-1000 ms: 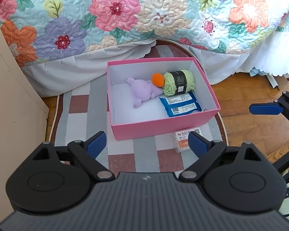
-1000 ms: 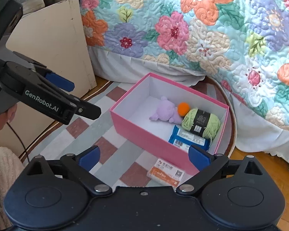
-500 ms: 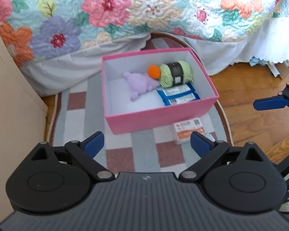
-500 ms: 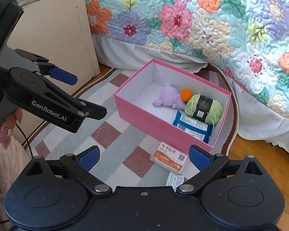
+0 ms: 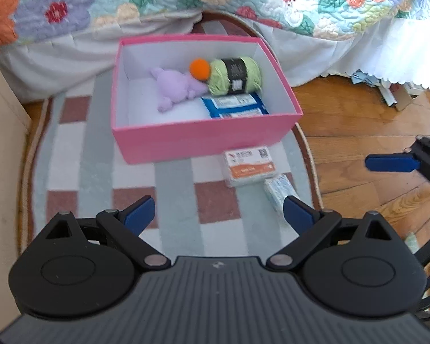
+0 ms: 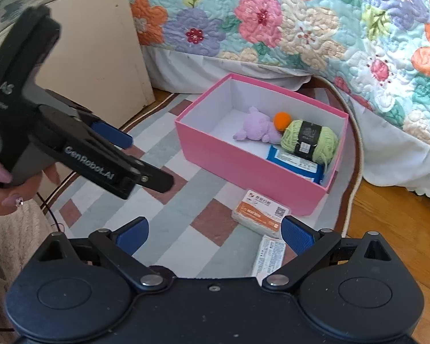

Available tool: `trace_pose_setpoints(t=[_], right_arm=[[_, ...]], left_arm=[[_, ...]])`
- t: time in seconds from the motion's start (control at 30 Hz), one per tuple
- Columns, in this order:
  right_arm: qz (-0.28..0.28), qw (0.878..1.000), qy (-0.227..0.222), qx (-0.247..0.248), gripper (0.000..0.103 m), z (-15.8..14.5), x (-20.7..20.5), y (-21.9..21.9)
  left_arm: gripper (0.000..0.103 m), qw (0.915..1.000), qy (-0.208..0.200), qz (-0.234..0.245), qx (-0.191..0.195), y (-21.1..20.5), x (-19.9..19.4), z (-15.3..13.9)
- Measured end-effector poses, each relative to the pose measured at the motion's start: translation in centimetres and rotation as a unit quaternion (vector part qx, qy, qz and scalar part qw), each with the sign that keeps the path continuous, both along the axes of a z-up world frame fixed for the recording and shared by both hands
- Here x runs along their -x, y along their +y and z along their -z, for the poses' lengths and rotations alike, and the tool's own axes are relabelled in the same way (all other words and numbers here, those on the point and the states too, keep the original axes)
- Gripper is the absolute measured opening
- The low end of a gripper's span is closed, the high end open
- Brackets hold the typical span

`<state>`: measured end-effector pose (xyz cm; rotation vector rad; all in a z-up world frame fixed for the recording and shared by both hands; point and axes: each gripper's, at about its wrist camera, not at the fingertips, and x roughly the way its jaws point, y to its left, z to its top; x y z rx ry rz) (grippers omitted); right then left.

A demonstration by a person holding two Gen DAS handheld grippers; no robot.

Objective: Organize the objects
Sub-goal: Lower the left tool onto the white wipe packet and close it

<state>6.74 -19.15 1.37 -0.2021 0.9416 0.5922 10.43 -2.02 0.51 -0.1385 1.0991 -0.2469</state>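
Observation:
A pink box stands on a checked rug. It holds a purple plush, an orange ball, green yarn and a blue packet. An orange-and-white packet and a small white packet lie on the rug in front of the box. My left gripper is open and empty above the rug. My right gripper is open and empty, just short of the two packets.
A flowered quilt hangs over a bed behind the box. A beige cabinet stands at the left. Wooden floor lies right of the rug. Papers lie under the bed skirt.
Both grippers have pulled back and up from the box, so the two packets on the rug show more fully. Both stay open and empty.

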Motion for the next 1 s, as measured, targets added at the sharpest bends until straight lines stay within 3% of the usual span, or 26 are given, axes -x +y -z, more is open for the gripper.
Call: trace_pose_setpoints(t=[0.17,0.37,0.53,0.7,0.9,1.0], right_arm=[[0.001,1.000,0.006,-0.009,0.100,2.2,0.3,-0.2],[-0.005,0.999,-0.035,0.015,0.100,5.2,0.2,-0.6],[0.019,1.000,-0.002,0.006,0.099,8.0,-1.5,-1.6],[0.010,0.999,-0.016,0.037,0.099,10.8,-1.6,-1.2],[0.011,0.997,-0.019,0.074,0.086,14.3,-2.3,-0.9],[0.017,0.995,-0.027,0.092,0.079,15.6,-2.7,-1.1]], left_arm=[[0.097,0.9996,0.006,0.013,0.024,-1.0,-0.2,2.0],[0.097,0.9984,0.001,0.032,0.046,-2.3,-0.4,4.5],[0.094,0.9976,0.018,0.023,0.063,-2.6,-1.2,7.4],[0.094,0.9958,0.023,0.015,0.087,-2.6,-1.7,10.0],[0.087,0.9920,0.032,0.025,0.119,-3.8,-2.1,12.1],[0.078,0.9916,0.028,0.030,0.123,-4.6,-2.3,12.9]])
